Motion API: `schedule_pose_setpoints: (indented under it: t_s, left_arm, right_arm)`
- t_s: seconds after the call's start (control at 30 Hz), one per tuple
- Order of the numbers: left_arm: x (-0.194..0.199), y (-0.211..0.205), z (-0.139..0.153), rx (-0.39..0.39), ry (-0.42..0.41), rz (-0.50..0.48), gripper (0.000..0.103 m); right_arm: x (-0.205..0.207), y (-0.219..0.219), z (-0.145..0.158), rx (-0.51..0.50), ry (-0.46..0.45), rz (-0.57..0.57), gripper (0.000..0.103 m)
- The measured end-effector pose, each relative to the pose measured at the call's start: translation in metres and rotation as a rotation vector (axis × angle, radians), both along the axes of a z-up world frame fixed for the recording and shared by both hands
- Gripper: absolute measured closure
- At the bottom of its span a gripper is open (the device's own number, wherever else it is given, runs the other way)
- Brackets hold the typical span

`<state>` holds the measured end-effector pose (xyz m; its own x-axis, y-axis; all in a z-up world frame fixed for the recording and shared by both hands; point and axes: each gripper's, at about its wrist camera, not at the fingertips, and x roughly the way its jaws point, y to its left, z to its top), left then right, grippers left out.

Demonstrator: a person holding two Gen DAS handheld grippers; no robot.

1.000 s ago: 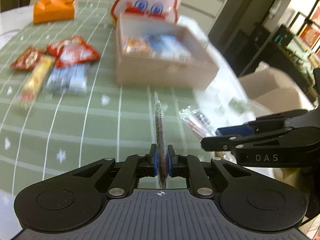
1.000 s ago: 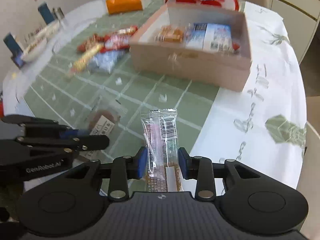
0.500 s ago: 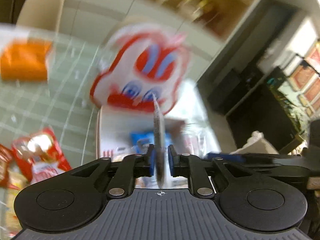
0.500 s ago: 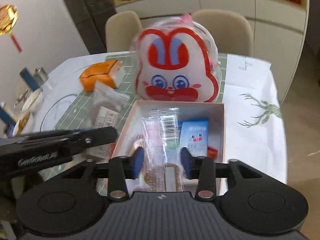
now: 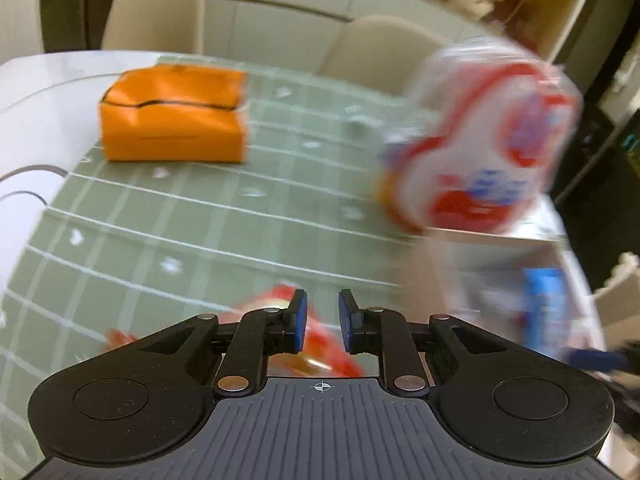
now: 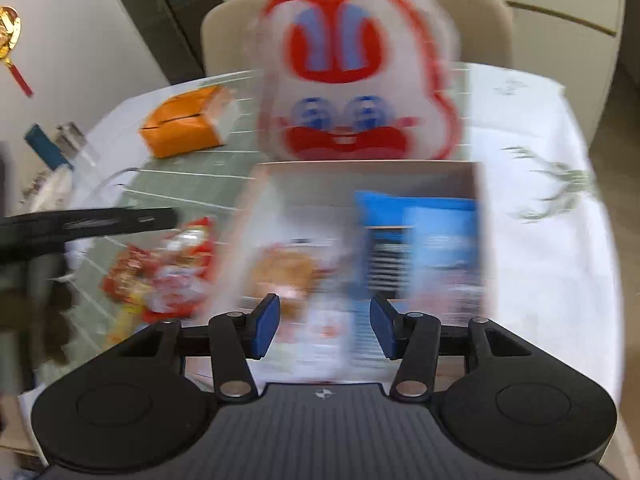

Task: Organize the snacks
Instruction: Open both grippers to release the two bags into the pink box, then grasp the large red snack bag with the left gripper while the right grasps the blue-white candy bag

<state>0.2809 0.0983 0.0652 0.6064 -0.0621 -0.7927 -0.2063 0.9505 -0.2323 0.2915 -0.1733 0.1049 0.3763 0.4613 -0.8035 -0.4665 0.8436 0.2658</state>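
My left gripper (image 5: 320,322) is open with nothing between its blue pads, above red snack packets (image 5: 308,344) on the green mat. The cardboard box (image 5: 500,248) lies blurred to its right, with a blue packet (image 5: 544,304) inside. My right gripper (image 6: 325,326) hangs over the box (image 6: 368,176) and its jaws are opening. A clear snack packet (image 6: 320,352) shows blurred between and below the pads, which do not touch it. The box also holds a blue packet (image 6: 420,232) and an orange-brown snack (image 6: 288,268). The left gripper (image 6: 168,216) reaches in from the left.
A big rabbit-face bag (image 6: 356,80) stands behind the box. An orange pouch (image 5: 172,120) sits at the far left of the mat. Red packets (image 6: 168,276) lie left of the box. Two chairs stand behind the table, and a white cloth (image 6: 540,240) covers its right side.
The left gripper let go of its thin packet at the box and swung left over the mat. The right gripper moved over the box and spread its jaws off the clear packet.
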Motion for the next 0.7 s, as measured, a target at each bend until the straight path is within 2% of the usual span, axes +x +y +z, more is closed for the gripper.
schedule_pose_setpoints:
  t_s: [0.07,0.17,0.27,0.4,0.5,0.6,0.7]
  left_arm:
    - [0.013,0.017,-0.019,0.019,0.035,-0.048,0.083]
    - [0.018,0.019,-0.042,0.065,0.071,-0.199,0.083]
    - [0.0,0.009,-0.04,0.121,0.025,-0.359,0.083]
    - [-0.027,0.001,-0.041,0.072,-0.002,-0.524,0.083]
    - [-0.044,-0.001,-0.043,0.036,-0.009,-0.582,0.083]
    - [-0.053,0.001,-0.044,0.012,0.006,-0.587,0.083]
    - [-0.064,0.001,-0.043,-0.039,0.035,-0.587,0.083]
  right_arm:
    - [-0.014,0.026,0.004,-0.007,-0.006,-0.005,0.053]
    - [-0.04,0.064,0.005,-0.004,-0.007,0.007,0.053]
    - [-0.068,0.085,-0.005,0.0,0.043,-0.01,0.053]
    - [-0.1,0.102,-0.024,-0.05,0.073,-0.015,0.052]
    - [-0.11,0.121,-0.04,-0.134,0.049,-0.005,0.046]
    - [-0.107,0.134,-0.057,-0.124,0.082,0.002,0.036]
    - [-0.109,0.14,-0.065,-0.091,0.114,-0.016,0.036]
